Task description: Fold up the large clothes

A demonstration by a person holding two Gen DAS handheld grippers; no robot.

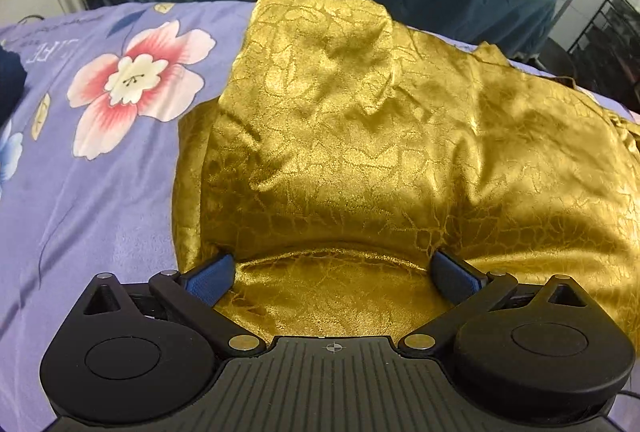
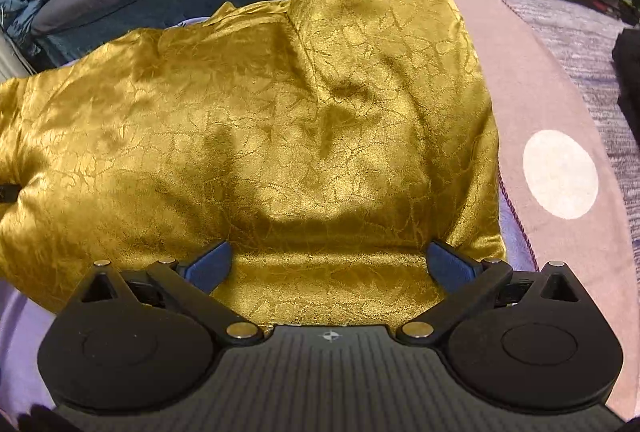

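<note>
Our left gripper [image 1: 334, 270] and right gripper [image 2: 330, 264] gape wide, holding nothing, over the gold satin garment's [image 1: 360, 136] near edge on the floral bedsheet [image 1: 100, 172]; slick layers may slip.

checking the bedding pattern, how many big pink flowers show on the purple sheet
1. The pink flower lies on the purple sheet left of the gold garment, seen from the left wrist. More may be hidden under the garment.
</note>
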